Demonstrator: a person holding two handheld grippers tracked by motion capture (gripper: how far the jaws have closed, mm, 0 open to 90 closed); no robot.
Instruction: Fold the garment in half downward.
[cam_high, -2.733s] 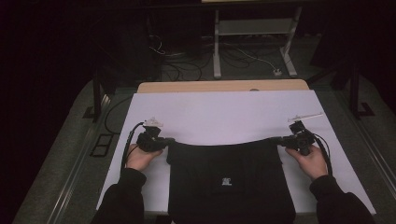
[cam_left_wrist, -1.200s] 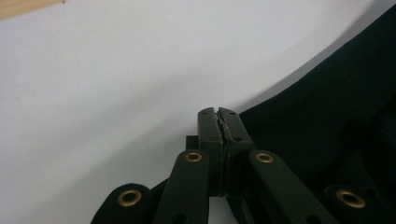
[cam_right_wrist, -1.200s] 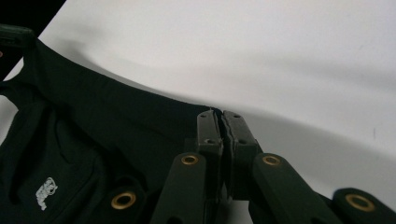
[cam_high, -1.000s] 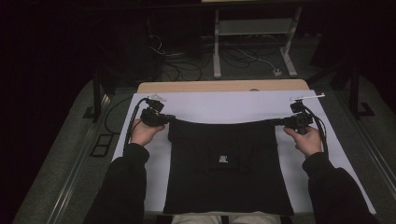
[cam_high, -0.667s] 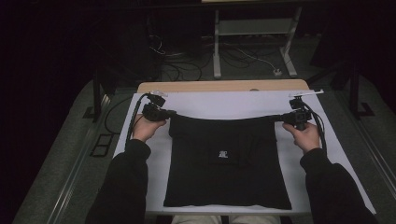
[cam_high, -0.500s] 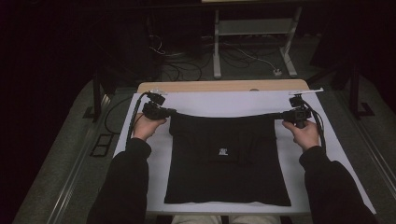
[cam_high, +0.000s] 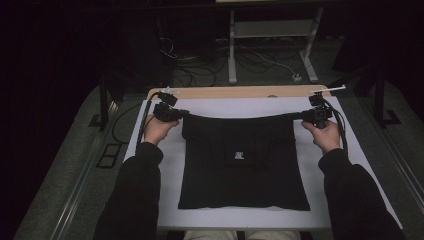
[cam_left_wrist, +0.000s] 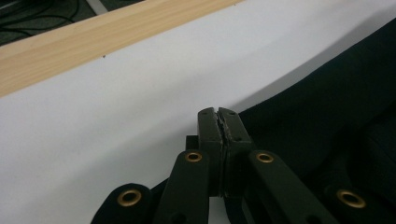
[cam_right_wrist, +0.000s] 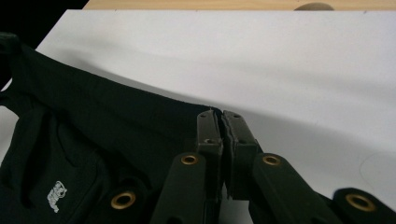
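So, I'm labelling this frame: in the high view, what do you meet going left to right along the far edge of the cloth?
Person's left hand → left gripper → black garment stretched between → right gripper → person's right hand.

Garment (cam_high: 240, 165) lies on the sheet (cam_high: 210, 107) (table (cam_high: 225, 92) beneath).

High view overhead facing forward; gripper views close, sharing the white table (cam_high: 240, 107).
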